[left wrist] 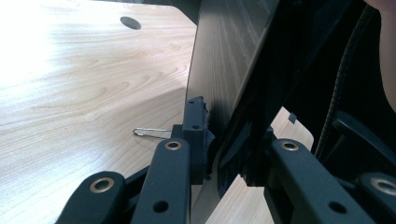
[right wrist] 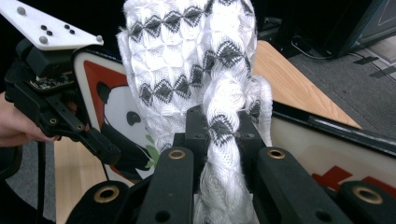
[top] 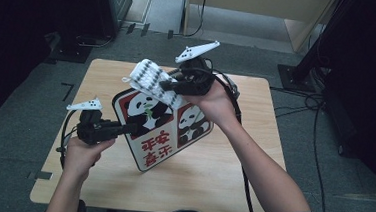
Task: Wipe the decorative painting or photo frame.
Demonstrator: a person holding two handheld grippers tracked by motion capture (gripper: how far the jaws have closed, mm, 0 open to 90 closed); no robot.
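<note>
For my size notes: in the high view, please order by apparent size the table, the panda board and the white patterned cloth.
1. table, clearly the largest.
2. panda board, held tilted over the table.
3. white patterned cloth, the smallest; it is raised nearer the camera, yet looks smaller.

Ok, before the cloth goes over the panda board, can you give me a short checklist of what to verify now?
1. Left claw shut on the panda board: ok, it pinches the board's left edge.
2. Right claw shut on the cloth: ok, a twisted part of the cloth sits between the pads.
3. Board raised and tilted off the table: ok in the high view.
4. Cloth over the board's upper part: ok, it hangs above the panda picture.
5. Cloth actually touching the board's face: cannot tell.
6. Small wire clip on the table near the left claw: not ok, it may get in the way if the board comes down.
</note>
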